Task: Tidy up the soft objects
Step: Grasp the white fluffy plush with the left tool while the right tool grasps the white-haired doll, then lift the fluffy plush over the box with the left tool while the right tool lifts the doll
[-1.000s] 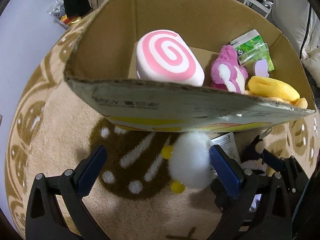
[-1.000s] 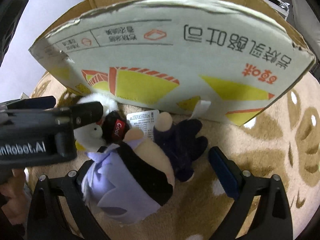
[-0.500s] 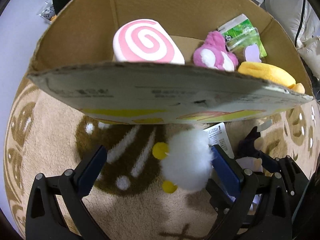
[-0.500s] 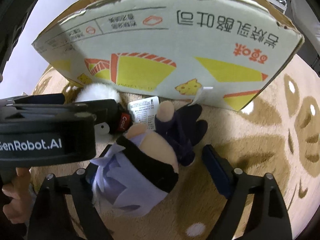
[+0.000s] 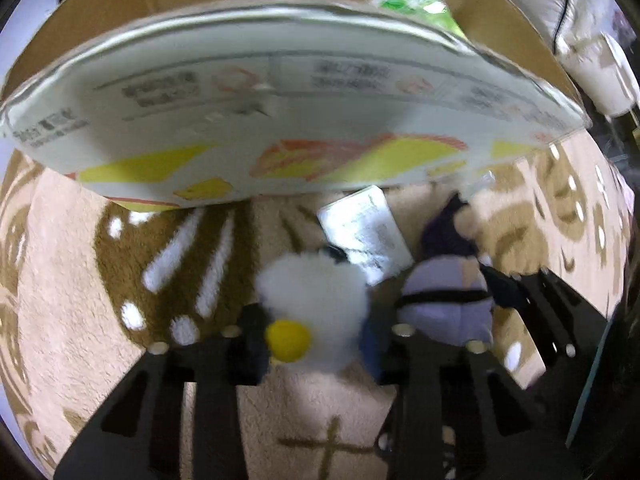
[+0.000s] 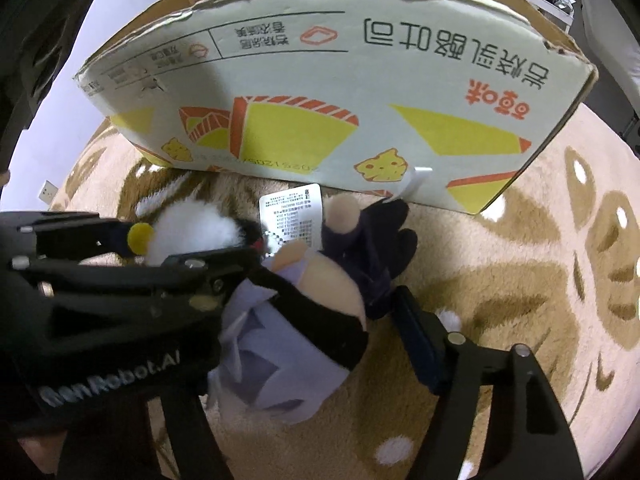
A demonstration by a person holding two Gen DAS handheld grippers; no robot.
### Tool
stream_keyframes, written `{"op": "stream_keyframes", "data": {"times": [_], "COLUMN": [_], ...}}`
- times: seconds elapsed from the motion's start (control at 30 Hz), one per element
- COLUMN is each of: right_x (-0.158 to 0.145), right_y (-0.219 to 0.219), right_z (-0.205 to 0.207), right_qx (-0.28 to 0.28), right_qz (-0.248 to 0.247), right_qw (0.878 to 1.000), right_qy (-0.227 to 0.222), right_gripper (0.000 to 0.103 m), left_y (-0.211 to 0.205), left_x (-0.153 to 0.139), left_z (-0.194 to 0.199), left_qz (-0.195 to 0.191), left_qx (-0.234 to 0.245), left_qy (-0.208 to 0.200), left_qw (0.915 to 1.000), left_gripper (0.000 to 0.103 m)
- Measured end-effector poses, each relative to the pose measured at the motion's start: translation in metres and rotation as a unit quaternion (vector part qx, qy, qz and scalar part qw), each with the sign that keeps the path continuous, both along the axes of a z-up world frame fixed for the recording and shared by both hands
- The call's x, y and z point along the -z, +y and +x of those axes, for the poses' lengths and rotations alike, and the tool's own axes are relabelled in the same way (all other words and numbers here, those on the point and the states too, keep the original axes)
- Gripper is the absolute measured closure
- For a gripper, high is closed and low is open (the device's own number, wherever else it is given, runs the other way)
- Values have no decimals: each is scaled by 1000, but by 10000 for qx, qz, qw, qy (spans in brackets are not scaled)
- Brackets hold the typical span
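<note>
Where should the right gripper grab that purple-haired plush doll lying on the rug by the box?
Grip the plush doll across its round head, coming straight down from above. It lies flat on the rug, and the head is its widest, firmest bulk. The right gripper already straddles it, jaws just closing. Its dark limbs look too floppy to hold.

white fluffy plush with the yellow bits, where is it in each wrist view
Left wrist view: the white fluffy plush sits low and centre, clamped between the left hand-held gripper fingers, on the rug.
Right wrist view: it is at the left edge, mid height, pinched by the same gripper coming in from the left.
Shared landmark: the white paper tag, just below the cardboard box.
</note>
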State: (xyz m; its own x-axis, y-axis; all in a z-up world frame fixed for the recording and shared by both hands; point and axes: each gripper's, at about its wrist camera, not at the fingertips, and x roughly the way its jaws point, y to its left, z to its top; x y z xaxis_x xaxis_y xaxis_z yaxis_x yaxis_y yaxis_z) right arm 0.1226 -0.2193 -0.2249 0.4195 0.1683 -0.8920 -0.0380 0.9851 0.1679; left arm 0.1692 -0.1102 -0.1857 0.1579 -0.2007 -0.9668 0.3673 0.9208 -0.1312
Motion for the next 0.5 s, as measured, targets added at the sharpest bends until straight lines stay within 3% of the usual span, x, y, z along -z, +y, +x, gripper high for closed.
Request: {"op": "stream_keyframes", "data": {"times": [0.37,0.5], "right_x": [-12,-23], "right_y": [-5,-16], "right_z": [-7,-13], "right_qx": [42,179], "right_qz": [79,183], "right_qw": [10000,9994], "right_qy": [-44,-220], "right_gripper": [43,45], "left_y": [43,56], "left_x": [-14,-30], "left_z": [-20,-35], "left_qz": [146,162], "left_qx": [-710,-821], "left_qy": [-341,-685], "left_qw": [9968,9941], "left_gripper": [72,73]}}
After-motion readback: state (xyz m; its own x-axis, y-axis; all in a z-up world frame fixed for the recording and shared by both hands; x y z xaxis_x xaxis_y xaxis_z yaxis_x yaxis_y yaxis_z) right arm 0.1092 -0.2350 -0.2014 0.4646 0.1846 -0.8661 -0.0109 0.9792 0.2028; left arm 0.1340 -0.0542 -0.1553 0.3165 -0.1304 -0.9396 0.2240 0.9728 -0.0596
